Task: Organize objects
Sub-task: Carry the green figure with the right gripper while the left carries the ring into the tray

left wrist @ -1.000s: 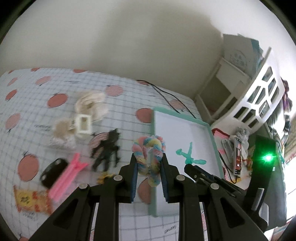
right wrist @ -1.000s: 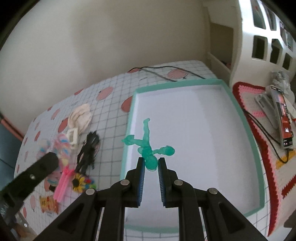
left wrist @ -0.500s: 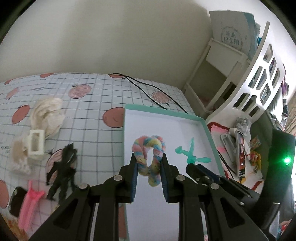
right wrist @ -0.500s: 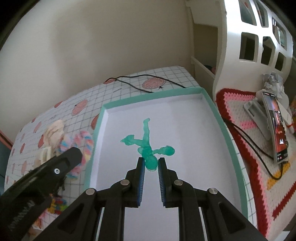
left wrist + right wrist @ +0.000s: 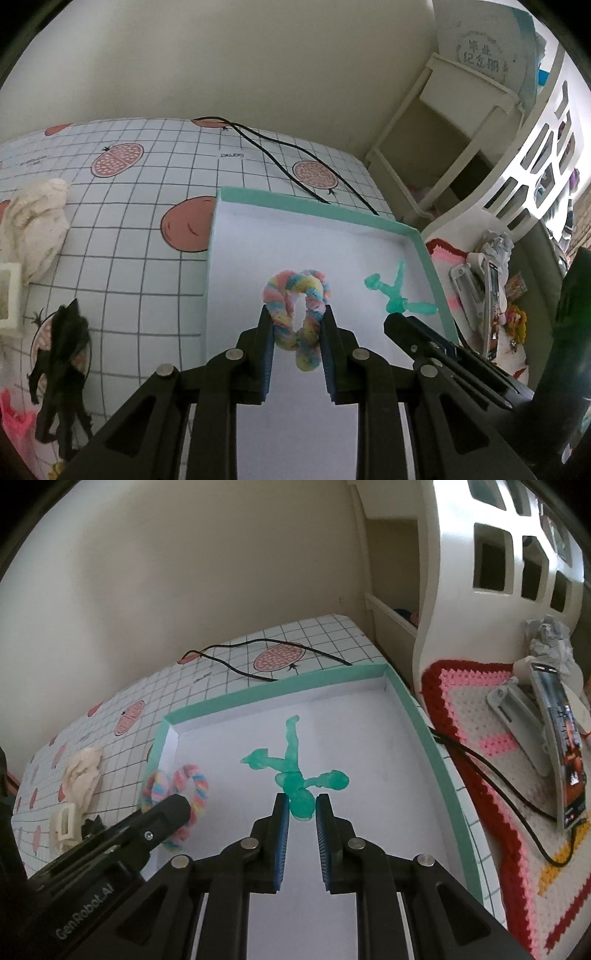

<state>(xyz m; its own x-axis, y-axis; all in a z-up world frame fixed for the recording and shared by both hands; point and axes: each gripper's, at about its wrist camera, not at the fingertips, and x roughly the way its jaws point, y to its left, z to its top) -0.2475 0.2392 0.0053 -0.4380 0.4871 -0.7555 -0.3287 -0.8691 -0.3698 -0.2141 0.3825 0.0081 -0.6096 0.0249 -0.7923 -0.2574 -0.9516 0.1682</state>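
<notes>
Left gripper [image 5: 296,325] of matte black plastic, angular linkage arms with triangular cut-outs, round silver screws at the joints, right gripper [image 5: 302,806] alike, ribbed blue finger pads [image 5: 282,834], white "GenRobot.AI" lettering

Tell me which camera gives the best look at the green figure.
The right wrist view. The green figure sits centred and large, limbs spread, over the white floor of the box, its head between the right gripper fingers. The left wrist view shows it small, off to the right, partly cut off by that gripper.
</notes>
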